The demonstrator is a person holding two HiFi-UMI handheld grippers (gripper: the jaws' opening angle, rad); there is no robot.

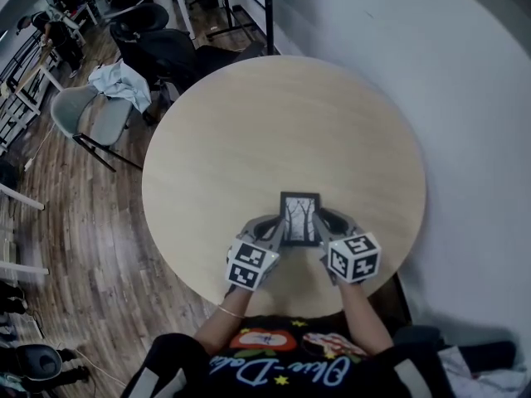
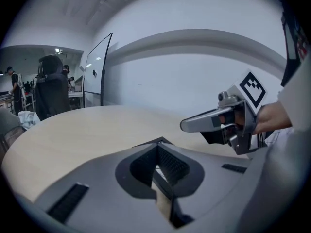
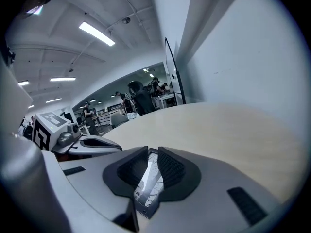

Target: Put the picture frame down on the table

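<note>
A small black picture frame (image 1: 299,219) with a black-and-white tree print lies face up over the near part of the round wooden table (image 1: 274,114). My left gripper (image 1: 272,227) is shut on its left edge, and my right gripper (image 1: 328,222) is shut on its right edge. In the left gripper view the closed pads (image 2: 171,165) pinch the frame's thin edge (image 2: 163,202). The right gripper view shows the printed face (image 3: 147,187) caught between the two pads (image 3: 170,168). I cannot tell whether the frame touches the tabletop.
A grey chair (image 1: 95,118) with cloth draped on it and black office chairs (image 1: 162,40) stand left of and behind the table on the wood floor. A white curved wall (image 1: 465,98) runs along the right. A black pole (image 1: 269,11) rises at the back.
</note>
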